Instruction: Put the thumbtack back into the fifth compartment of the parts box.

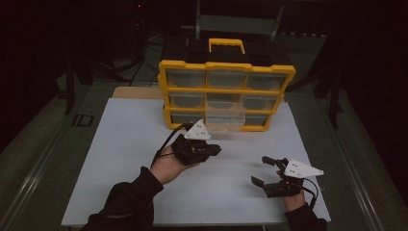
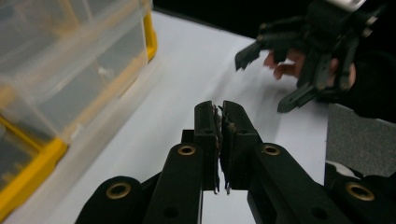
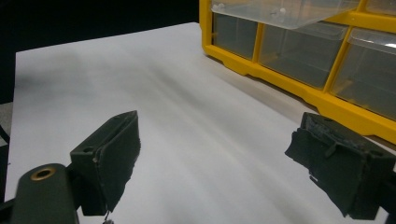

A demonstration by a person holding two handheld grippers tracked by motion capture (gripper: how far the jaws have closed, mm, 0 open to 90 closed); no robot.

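Right gripper (image 1: 266, 171): near right of the white sheet, held low in a hand; jaws spread wide, nothing between the pads (image 3: 115, 154).
Left gripper (image 1: 215, 150): a little farther in, near the middle of the sheet, cradled in an upturned palm, raised off the surface; jaws pressed together, pads (image 2: 215, 122) meeting with nothing clamped between them; pointing right.
White sheet (image 1: 134, 159): spread over the table, bare around both grippers.
Yellow organizer case (image 1: 226, 95): far middle, standing upright on the far edge of the sheet, just beyond the left gripper; clear drawers in three rows, yellow handle on top.
Bottom middle drawer (image 1: 225, 121): clear front jutting out toward the near side.
Drawer contents: cannot tell.
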